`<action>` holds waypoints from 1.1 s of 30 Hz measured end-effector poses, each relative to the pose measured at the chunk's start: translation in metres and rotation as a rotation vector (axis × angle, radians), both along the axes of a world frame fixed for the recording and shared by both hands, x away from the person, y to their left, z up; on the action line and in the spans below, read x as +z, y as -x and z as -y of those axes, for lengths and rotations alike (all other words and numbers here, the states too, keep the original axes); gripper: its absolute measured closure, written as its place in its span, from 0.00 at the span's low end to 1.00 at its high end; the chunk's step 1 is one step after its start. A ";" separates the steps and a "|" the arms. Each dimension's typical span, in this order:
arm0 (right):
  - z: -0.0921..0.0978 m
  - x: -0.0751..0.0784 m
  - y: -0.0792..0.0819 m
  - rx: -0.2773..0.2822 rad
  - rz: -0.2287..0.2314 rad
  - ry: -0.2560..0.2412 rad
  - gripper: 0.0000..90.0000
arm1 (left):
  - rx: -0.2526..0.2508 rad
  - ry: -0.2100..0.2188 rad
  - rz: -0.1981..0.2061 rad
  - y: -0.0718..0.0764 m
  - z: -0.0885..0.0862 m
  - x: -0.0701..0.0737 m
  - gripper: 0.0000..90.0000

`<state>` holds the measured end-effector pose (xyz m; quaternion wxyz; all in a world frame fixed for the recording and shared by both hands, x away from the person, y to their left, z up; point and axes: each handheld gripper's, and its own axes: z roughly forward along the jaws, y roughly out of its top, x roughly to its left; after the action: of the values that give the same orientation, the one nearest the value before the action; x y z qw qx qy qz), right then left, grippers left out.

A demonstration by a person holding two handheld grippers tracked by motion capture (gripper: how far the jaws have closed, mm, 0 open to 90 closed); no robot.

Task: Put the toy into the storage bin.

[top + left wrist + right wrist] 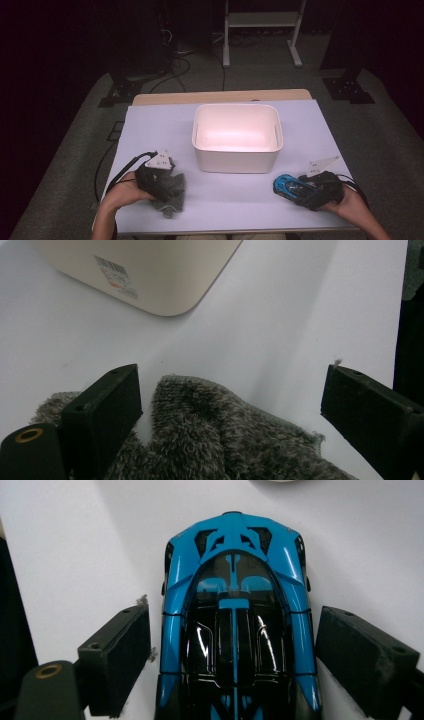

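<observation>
Cloth (220,440), grey and fuzzy, lies crumpled at the near left of the table (150,125). Left gripper (230,405) sits over it with jaws wide apart; one jaw rests against the cloth's edge, the other stands clear of it. At the near right lies a blue and black toy car (235,630), between the parted jaws of the right gripper (232,655), a narrow gap at each side. A white bin (237,159) stands mid-table, between and beyond both grippers, its corner near the cloth.
</observation>
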<state>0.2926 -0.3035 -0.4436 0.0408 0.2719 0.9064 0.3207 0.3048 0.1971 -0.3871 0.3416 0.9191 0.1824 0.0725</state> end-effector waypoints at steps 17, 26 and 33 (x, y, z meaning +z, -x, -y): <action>-0.001 -0.009 0.008 -0.014 0.062 0.011 0.15 | 0.002 -0.001 -0.011 -0.001 0.000 -0.003 0.10; -0.005 -0.010 0.011 -0.011 0.091 0.049 0.14 | -0.002 -0.005 -0.011 -0.001 0.000 -0.003 0.10; -0.004 -0.011 0.012 -0.016 0.100 0.039 0.14 | -0.005 -0.007 -0.010 -0.001 0.000 -0.003 0.10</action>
<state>0.2804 -0.2991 -0.4545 0.0937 0.2619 0.9072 0.3155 0.3055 0.1971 -0.3902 0.3375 0.9211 0.1818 0.0677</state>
